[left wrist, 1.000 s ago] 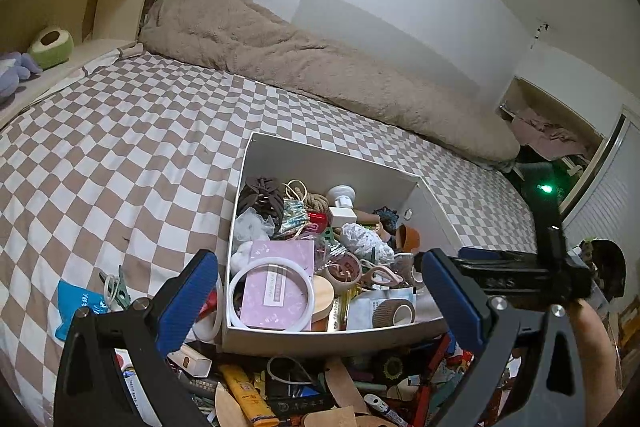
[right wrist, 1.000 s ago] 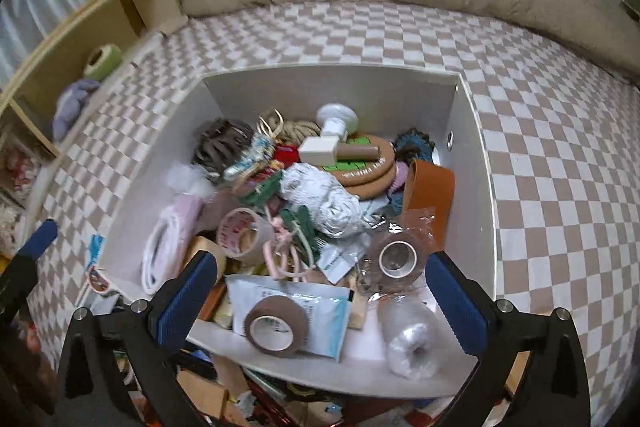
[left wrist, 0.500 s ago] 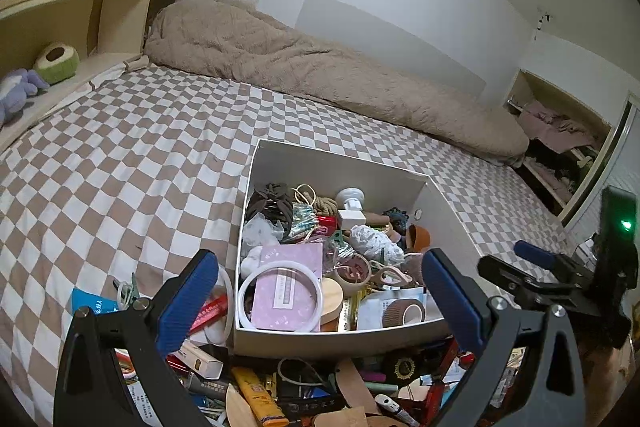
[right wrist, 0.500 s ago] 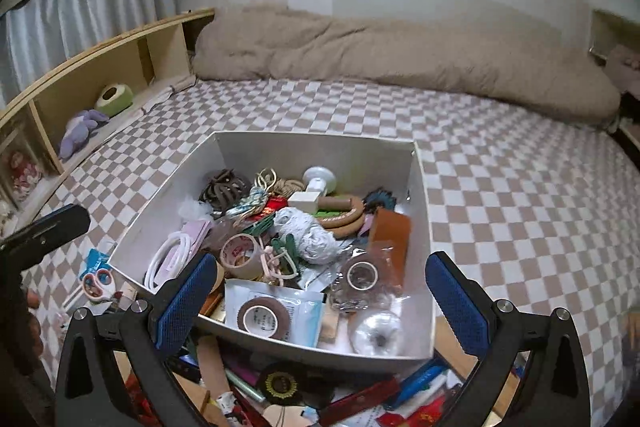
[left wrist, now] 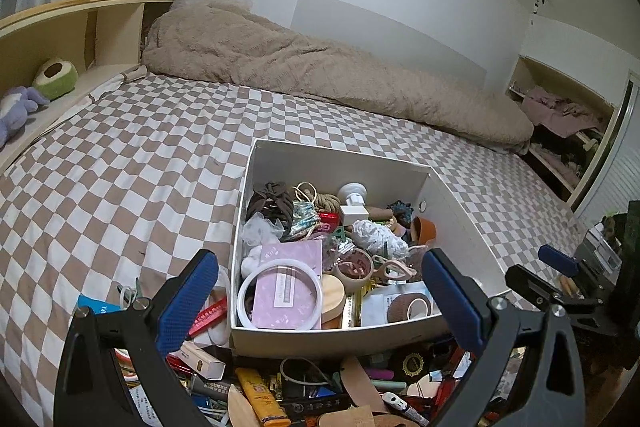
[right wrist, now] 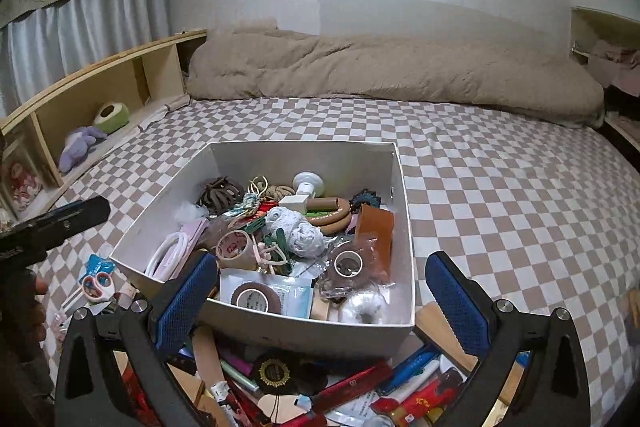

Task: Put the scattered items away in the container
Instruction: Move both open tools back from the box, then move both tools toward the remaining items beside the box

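Between the blue pads of the left gripper [left wrist: 320,301], spread wide and holding nothing, lies the near end of the white box [left wrist: 452,205], which sits on the checkered bed [left wrist: 120,163]; the right gripper [right wrist: 322,301] is likewise released and empty above the same box's front wall. At six o'clock from both, just below the box's near wall, the scattered items [right wrist: 320,391] lie heaped and overlapping: a yellow tube [left wrist: 260,401], a black rosette with a gold centre [right wrist: 274,371], pens, red packets and flat tan leather pieces. At nine o'clock in the right view, small scissors [right wrist: 96,283] rest on the bed beside the box. These things look light and small; the tube and pens are probably stiff and slick, best pinched across the middle, while the leather strips would flex, so gripping near an exposed end seems wiser. The box is already crowded with tape rolls, hair ties and a pink booklet.
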### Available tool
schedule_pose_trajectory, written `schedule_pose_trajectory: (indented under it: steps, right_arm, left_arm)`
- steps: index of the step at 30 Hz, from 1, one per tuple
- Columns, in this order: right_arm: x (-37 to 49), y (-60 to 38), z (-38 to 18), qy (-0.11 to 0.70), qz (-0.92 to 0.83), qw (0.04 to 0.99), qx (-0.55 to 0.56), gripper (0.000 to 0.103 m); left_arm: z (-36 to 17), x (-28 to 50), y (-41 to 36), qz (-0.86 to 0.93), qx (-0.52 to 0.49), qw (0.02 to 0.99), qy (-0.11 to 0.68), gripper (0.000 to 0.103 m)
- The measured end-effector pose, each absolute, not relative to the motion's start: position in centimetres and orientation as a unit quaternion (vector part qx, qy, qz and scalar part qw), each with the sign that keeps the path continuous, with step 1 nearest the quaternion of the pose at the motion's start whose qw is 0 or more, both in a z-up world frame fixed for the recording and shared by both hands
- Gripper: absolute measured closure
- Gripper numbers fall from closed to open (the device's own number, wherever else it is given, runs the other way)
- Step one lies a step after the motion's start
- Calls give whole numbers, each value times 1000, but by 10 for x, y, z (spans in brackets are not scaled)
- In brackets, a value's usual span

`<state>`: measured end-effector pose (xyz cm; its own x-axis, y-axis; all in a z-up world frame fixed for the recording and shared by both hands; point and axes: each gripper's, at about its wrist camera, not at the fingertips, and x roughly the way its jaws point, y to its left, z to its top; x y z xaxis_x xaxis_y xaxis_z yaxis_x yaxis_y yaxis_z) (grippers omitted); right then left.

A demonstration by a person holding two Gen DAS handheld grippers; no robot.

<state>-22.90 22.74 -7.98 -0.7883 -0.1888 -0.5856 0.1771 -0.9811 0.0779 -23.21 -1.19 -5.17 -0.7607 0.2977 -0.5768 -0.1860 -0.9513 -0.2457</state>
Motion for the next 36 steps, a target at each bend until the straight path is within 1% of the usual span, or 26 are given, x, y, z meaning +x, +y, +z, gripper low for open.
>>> schedule_pose_trajectory:
  steps: [12, 17, 24, 30, 36]
  right_arm:
    - [-219, 245, -76, -43, -950, 96, 295, 0]
    - [-216, 258, -74, -61, -952, 90, 287, 0]
    - [-215, 287, -75, -77, -955, 30, 284, 0]
    - [-215, 317, -81, -112, -950, -5, 292, 0]
    - [-211, 343, -89, -156, -940, -35, 301, 0]
  left_arm:
    - [-49, -225, 0, 939, -316, 122, -58, 1]
    - [-49, -224, -2, 940, -313, 123, -61, 0]
    - [-42, -221, -12, 946, -305, 99, -53, 0]
    - [-37, -221, -30, 950, -303, 60, -46, 0]
    - [-36, -220, -54, 950, -306, 30, -61, 0]
